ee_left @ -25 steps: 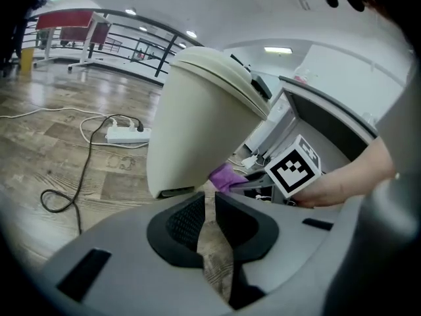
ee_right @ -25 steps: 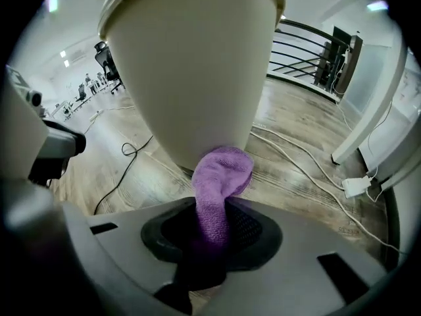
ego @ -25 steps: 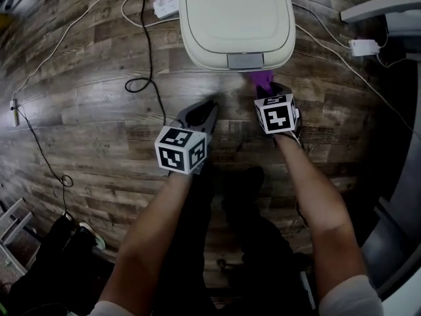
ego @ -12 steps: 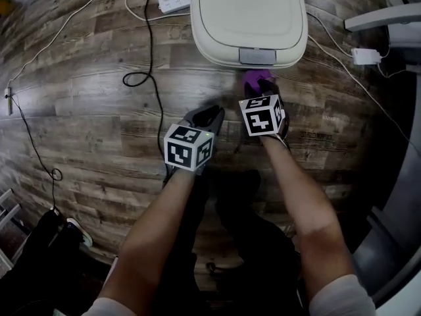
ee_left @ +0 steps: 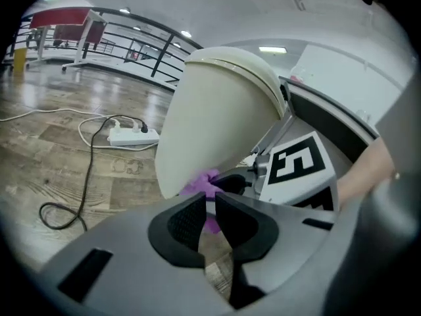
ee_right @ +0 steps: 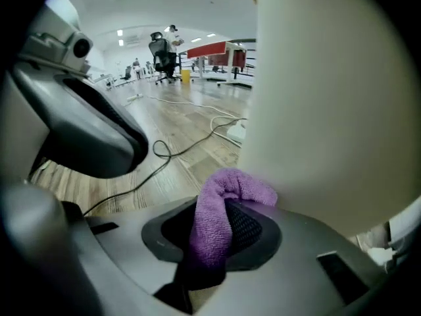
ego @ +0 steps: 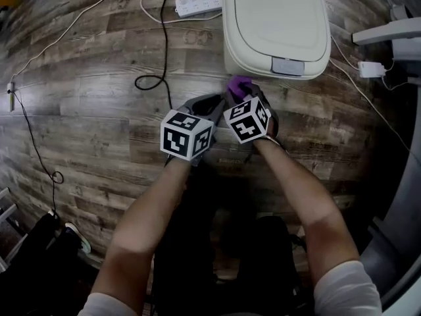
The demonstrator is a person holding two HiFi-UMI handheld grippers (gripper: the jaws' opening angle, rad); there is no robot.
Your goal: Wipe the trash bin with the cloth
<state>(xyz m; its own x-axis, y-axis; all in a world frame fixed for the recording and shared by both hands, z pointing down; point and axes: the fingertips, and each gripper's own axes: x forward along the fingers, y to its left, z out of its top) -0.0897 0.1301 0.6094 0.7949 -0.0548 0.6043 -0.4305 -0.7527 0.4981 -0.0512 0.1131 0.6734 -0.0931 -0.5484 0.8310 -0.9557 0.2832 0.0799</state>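
Observation:
The cream trash bin (ego: 276, 25) stands on the wood floor, lid shut. In the right gripper view its side wall (ee_right: 335, 97) fills the right half. My right gripper (ego: 245, 96) is shut on a purple cloth (ego: 239, 85), and the cloth's folded end (ee_right: 227, 186) lies against the bin's lower wall. My left gripper (ego: 209, 105) hovers just left of it, jaws close together with nothing between them. In the left gripper view the cloth (ee_left: 200, 184) shows beyond the fingertips (ee_left: 197, 206), at the foot of the bin (ee_left: 217, 124).
A white power strip (ego: 197, 4) with cables lies left of the bin. A black cable (ego: 158, 78) loops across the floor near my left gripper. A white adapter (ego: 370, 69) and grey furniture (ego: 388, 28) sit to the right. Dark bags (ego: 39, 255) lie at bottom left.
My right gripper has swung left with the cloth along the bin's front wall and rolled. It now sits right beside the left gripper. The left gripper has shifted slightly.

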